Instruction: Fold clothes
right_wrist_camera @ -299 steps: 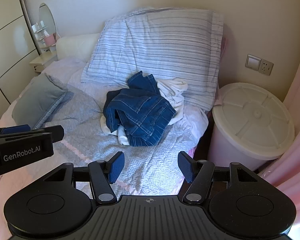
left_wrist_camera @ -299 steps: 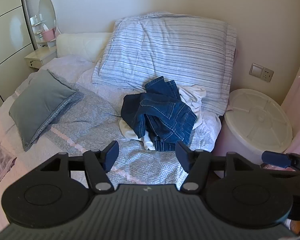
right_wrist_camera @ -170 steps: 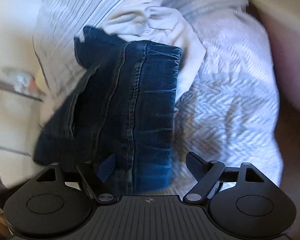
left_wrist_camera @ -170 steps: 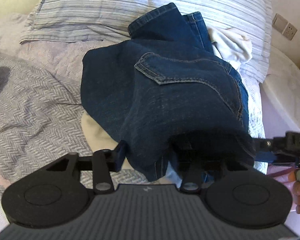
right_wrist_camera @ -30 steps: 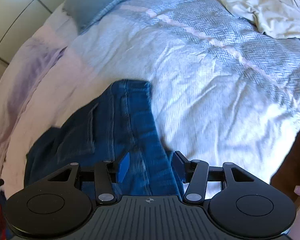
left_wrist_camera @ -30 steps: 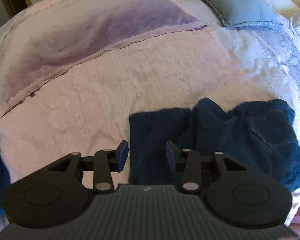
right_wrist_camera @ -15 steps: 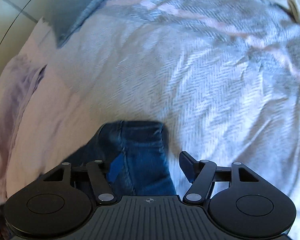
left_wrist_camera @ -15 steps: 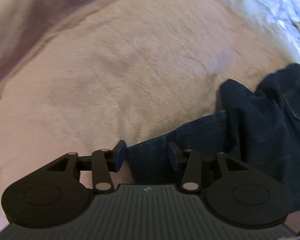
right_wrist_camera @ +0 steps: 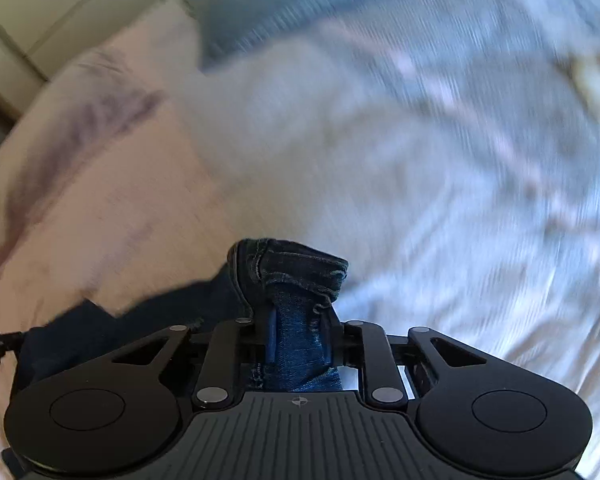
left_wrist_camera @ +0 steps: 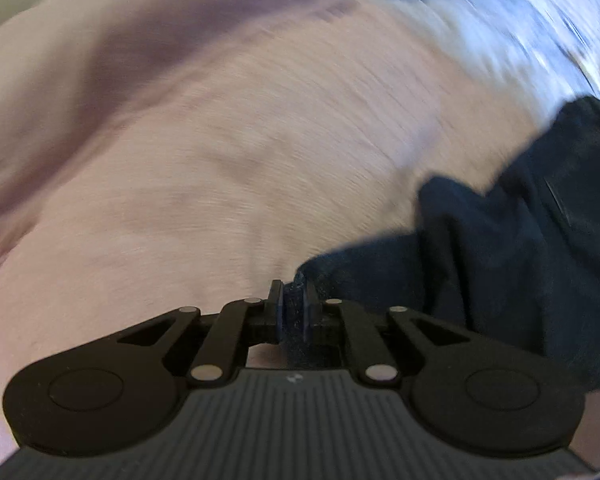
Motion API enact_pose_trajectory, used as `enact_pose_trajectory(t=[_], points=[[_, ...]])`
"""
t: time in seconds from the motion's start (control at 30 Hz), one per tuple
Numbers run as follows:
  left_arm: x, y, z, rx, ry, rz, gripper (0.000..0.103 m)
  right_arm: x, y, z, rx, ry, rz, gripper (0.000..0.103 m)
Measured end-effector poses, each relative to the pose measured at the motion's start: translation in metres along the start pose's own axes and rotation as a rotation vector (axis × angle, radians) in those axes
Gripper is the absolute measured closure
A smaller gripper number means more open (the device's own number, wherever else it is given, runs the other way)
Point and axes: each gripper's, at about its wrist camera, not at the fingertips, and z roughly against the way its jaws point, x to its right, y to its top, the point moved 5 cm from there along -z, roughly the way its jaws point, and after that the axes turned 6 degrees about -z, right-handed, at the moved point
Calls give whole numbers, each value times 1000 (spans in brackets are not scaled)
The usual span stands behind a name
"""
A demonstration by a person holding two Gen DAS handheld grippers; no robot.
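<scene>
Dark blue jeans lie on the pink bedspread at the right of the left wrist view. My left gripper is closing on a thin edge of the denim, and its pads press on it. In the right wrist view my right gripper is closing on a bunched, thicker fold of the jeans, with the fabric pinched between the pads and humped up above them. Both views are blurred by motion.
A grey-blue herringbone blanket covers the bed to the right. A purple throw lies at the far left. A cream garment shows at the right edge. Pale cabinet doors stand beyond the bed.
Both grippers have dropped onto the jeans and closed from open to a grip on the fabric, the left on an edge, the right on a bunched fold.
</scene>
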Motion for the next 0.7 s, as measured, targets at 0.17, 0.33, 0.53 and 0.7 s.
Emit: enact_pose_trajectory(t=[0.17, 0.33, 0.53, 0.7], points=[[-28, 16, 71, 137, 148, 92, 96, -47, 49, 58, 232, 55, 136, 85], [-60, 31, 195, 385, 331, 208, 96, -81, 101, 141, 519, 140, 222, 85], [-38, 7, 359, 677, 522, 276, 95, -92, 104, 241, 796, 337, 368, 85], [32, -68, 406, 658, 540, 348, 94, -68, 60, 263, 740, 395, 451, 71]])
